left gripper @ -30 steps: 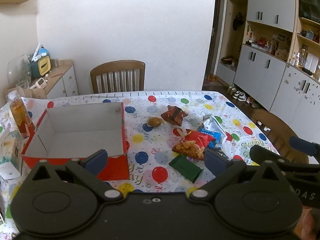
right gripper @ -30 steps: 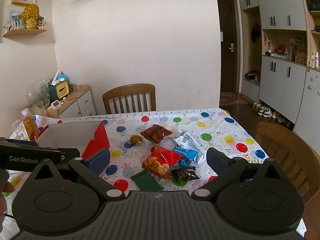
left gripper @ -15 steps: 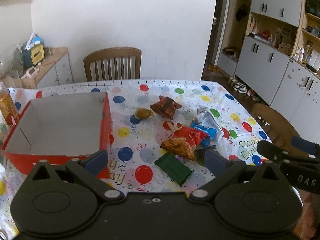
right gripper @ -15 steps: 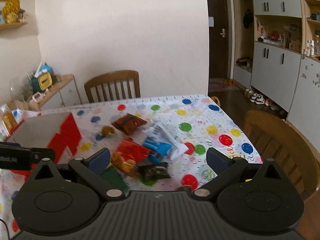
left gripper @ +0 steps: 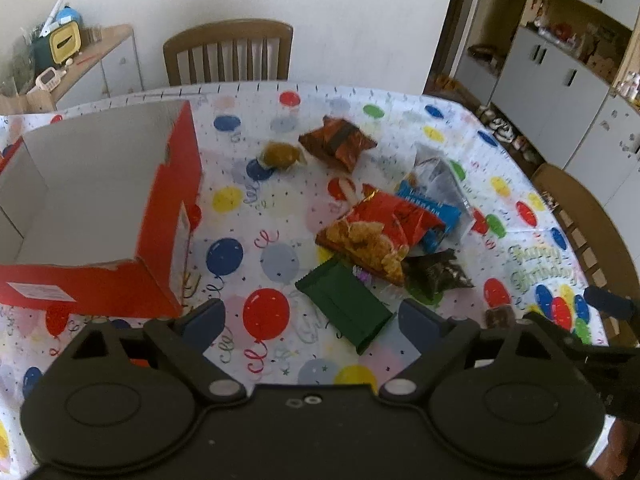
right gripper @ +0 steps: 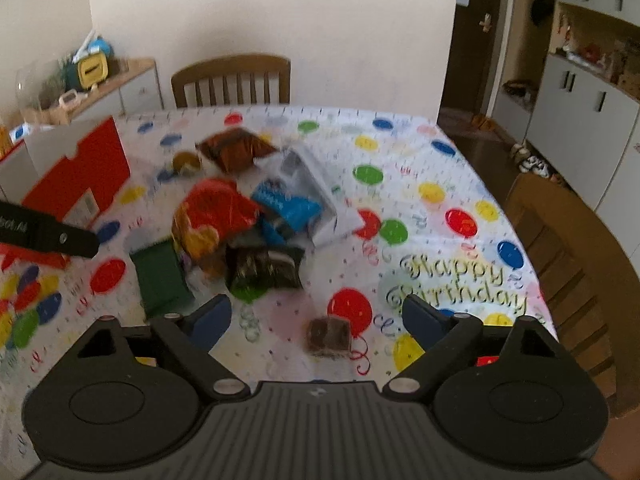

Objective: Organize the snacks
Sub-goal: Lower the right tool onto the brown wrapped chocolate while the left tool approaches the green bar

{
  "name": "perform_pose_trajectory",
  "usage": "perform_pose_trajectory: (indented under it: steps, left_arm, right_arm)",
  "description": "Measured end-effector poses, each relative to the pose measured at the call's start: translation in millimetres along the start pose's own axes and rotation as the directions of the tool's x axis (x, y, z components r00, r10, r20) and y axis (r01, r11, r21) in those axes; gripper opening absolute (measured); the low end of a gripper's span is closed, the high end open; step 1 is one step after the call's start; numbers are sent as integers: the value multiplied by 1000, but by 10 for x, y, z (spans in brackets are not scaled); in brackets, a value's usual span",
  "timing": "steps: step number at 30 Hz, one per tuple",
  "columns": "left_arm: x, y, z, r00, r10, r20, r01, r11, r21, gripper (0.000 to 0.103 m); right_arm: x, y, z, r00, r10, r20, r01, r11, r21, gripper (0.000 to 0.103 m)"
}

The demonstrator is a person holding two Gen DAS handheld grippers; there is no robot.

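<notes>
A heap of snack packets lies mid-table: a green packet point(left gripper: 344, 306), a red chip bag point(left gripper: 376, 232), a blue packet point(left gripper: 432, 216), a dark packet point(left gripper: 436, 276), a silver pouch point(left gripper: 436, 176), a brown-red packet point(left gripper: 338, 146) and a round golden snack point(left gripper: 280, 155). An open red box point(left gripper: 100, 200) stands to their left. My left gripper point(left gripper: 312, 316) hovers over the green packet, its jaws closing with nothing pressed between them. My right gripper point(right gripper: 316, 316) hangs above a small brown snack point(right gripper: 329, 336), its jaws also closing and touching nothing.
A balloon-print cloth point(left gripper: 256, 208) covers the table. Wooden chairs stand at the far side point(left gripper: 228, 52) and at the right point(right gripper: 576, 264). A sideboard with clutter point(left gripper: 60, 60) is at the back left, and grey cupboards point(left gripper: 560, 80) are on the right.
Both grippers came down and forward toward the snack heap, tilting further down. The snacks now look larger and nearer. Both pairs of jaws stand slightly narrower.
</notes>
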State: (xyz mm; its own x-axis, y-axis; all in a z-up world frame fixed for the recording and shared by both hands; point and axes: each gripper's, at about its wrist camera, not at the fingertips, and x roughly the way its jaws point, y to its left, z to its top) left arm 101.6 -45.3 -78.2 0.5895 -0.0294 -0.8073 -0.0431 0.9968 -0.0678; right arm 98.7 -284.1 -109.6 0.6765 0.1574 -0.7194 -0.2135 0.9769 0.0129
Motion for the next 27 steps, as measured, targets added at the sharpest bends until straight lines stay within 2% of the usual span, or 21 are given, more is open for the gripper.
perform_pose_trajectory:
  steps: [5,9,19,23,27]
  left_arm:
    - [282,-96,24,999,21,-37,-21,1000,2,90]
    - [512,-151,75,997,35,-73,-36,999,-15,87]
    - [1023,-165,129,976,20,-215,-52,988,-146,81]
    - [1135,-119,128,968,1,-250,-56,975,-214,81]
    - [1166,-113,158,968,-9,-253,-57,966,-252,81]
  right_arm:
    - [180,-59,-43,998,18,-52,-18,1000,-5,75]
    - [274,-74,-68,996,33,-82,-35,999,-16,72]
    - [452,-121,-78,990,61,-127,-62,998,-4,64]
    - [515,-168,-74,987,73,-146,-70,997,27,58]
    - [556,-195,-69,983,90,-159,-83,995,53,54]
